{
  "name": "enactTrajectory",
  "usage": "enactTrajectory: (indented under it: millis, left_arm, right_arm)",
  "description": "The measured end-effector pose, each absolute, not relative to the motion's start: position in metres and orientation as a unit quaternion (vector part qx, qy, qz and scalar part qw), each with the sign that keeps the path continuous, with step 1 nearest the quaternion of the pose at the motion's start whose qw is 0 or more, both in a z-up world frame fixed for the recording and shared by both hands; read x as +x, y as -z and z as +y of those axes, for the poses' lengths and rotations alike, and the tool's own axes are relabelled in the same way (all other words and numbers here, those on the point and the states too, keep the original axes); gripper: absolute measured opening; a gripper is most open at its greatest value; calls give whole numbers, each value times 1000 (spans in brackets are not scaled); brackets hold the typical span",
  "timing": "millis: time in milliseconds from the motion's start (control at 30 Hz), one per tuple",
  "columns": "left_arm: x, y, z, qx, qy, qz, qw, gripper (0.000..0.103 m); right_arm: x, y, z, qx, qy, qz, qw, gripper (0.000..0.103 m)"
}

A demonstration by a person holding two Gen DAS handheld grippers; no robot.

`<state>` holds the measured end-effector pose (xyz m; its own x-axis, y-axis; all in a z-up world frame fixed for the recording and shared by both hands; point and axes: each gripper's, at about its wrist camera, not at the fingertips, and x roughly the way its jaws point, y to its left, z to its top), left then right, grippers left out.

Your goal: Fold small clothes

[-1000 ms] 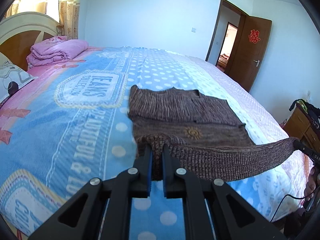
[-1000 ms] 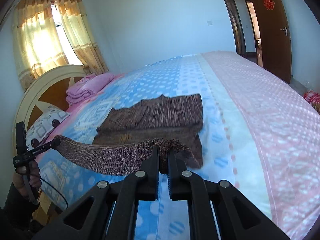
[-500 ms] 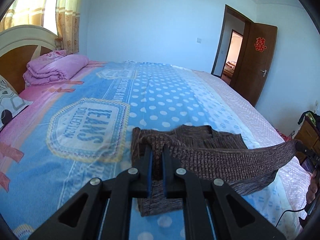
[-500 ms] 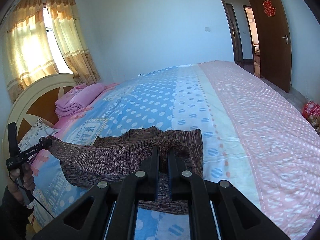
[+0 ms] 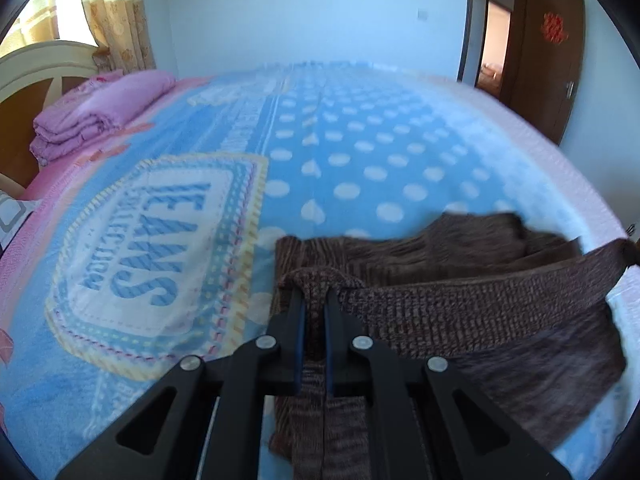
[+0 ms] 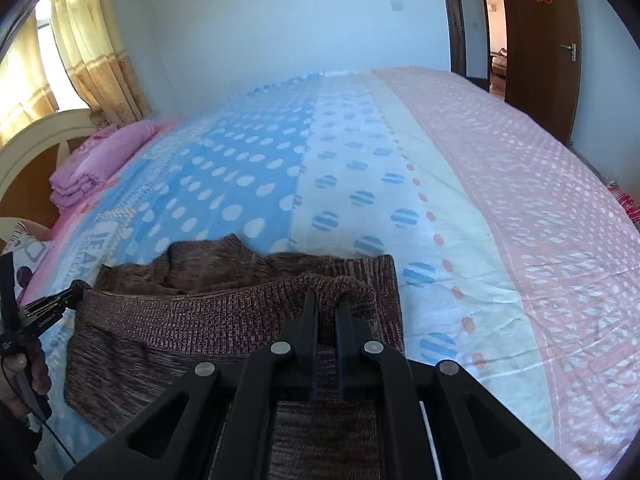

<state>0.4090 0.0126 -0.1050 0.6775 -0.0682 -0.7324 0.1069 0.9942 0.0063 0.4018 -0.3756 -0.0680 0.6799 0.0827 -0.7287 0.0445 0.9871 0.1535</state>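
A small brown knit sweater (image 5: 480, 312) lies on the bed, its ribbed hem stretched taut between both grippers. My left gripper (image 5: 314, 292) is shut on the hem's left corner, with knit bunched over the fingertips. My right gripper (image 6: 326, 298) is shut on the other corner of the brown knit sweater (image 6: 192, 320). The lifted hem hangs over the far part of the sweater, whose upper edge shows beyond it. In the right wrist view, the other gripper (image 6: 76, 292) shows at the left edge, in a hand (image 6: 24, 368).
The bed (image 6: 500, 200) carries a blue dotted blanket with a pink side strip. A folded pink quilt (image 5: 100, 112) rests by the wooden headboard (image 5: 36, 64) at the left. Curtains (image 6: 92, 48) hang behind it. A brown door (image 6: 536, 40) stands open at the right.
Both grippers have carried the hem forward across the sweater toward its far edge and slightly down. The part of the sweater seen beyond the hem has shrunk.
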Motion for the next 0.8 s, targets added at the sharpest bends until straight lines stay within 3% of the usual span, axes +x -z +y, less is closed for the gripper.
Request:
enactTrajectory:
  millis: [100, 167, 200, 233, 267, 300, 367, 533, 767, 800]
  left_arm:
    - [418, 124, 3, 53, 20, 407, 912, 21]
    - [407, 120, 5, 52, 19, 401, 914, 33]
    - [397, 115, 6, 58, 21, 388, 920, 46]
    - [388, 110, 6, 69, 21, 376, 924, 56]
    - [375, 106, 6, 87, 20, 360, 928, 75]
    - [361, 104, 5, 111, 24, 343, 932, 84]
    - [350, 111, -5, 172, 33, 338, 925, 88]
    - [368, 137, -25, 275, -4, 329, 903, 90]
    - [447, 109, 11, 216, -102, 333, 912, 90]
    - [452, 108, 18, 207, -108, 339, 911, 94]
  right_arm:
    - [420, 97, -374, 43, 10, 430, 902, 11]
    - [415, 101, -371, 21, 22, 430, 902, 33]
    - [408, 101, -368, 4, 23, 429, 903, 54]
    - [403, 100, -363, -12, 21, 430, 902, 66]
    - [396, 100, -356, -39, 15, 428, 903, 68]
    - [392, 100, -347, -72, 11, 425, 902, 69]
    - [389, 107, -329, -150, 20, 427, 891, 69]
    - [413, 116, -305, -241, 38, 416, 876, 69]
    - [467, 86, -326, -208, 101, 388, 892, 69]
    - [468, 84, -330, -201, 105, 388, 893, 69]
